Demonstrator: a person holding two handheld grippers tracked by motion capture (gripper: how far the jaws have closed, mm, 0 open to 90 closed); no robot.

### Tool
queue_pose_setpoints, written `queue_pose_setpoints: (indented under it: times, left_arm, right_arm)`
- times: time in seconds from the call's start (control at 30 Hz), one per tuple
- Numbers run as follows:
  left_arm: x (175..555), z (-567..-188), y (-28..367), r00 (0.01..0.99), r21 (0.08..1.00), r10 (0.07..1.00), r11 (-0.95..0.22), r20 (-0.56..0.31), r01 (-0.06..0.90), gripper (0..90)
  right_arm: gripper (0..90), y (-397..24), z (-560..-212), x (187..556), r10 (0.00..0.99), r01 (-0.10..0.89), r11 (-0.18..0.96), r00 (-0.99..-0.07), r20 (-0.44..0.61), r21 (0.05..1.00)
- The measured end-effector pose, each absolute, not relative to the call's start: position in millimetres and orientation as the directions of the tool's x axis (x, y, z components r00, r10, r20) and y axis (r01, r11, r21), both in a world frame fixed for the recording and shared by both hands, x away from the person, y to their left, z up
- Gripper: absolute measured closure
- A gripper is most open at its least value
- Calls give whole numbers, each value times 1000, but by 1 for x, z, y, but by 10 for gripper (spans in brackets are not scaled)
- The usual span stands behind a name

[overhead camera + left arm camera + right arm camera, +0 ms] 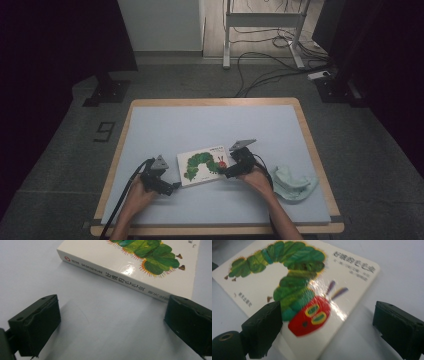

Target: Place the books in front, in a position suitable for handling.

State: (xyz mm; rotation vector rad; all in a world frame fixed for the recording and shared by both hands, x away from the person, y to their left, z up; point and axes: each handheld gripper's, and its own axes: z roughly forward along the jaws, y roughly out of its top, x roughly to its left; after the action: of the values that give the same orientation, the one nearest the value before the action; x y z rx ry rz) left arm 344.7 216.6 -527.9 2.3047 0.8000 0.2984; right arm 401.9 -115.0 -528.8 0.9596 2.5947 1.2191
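Worktop [165, 125] carrying a book [202, 167] lying flat, cover up, near the middle of its front edge. Pale cloth [294, 184] crumpled by the front right corner. Left gripper [169, 189] just beside the book's spine, jaws wide apart, holding nothing. Right gripper [229, 174] over the book's right edge, jaws spread, gripping nothing

Thick white board book [202, 166] with green caterpillar, red head on cover: closed, flat, cover up, mid-table, slightly skewed, spine toward table's left.
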Motion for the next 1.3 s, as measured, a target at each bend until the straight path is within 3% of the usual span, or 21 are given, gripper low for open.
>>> queue_pose_setpoints:
  times: [0.23, 0.47, 1.0, 1.3]
  left_arm:
    - [342, -528, 209, 805, 664, 594, -602, -1, 445, 20]
    - [338, -528, 208, 820, 662, 572, -613, -4, 431, 21]
    - [307, -528, 229, 816, 662, 577, -607, -13, 440, 0]
    - [307, -529, 229, 816, 664, 578, -606, -12, 439, 0]
  right_arm:
    - [102, -107, -527, 411, 570, 492, 490, -805, 162, 720]
    - [42, -96, -528, 415, 564, 484, 508, -812, 149, 713]
    - [13, -42, -526, 414, 499, 446, 559, -854, 146, 699]
    - [60, -41, -522, 406, 508, 408, 571, -857, 85, 712]
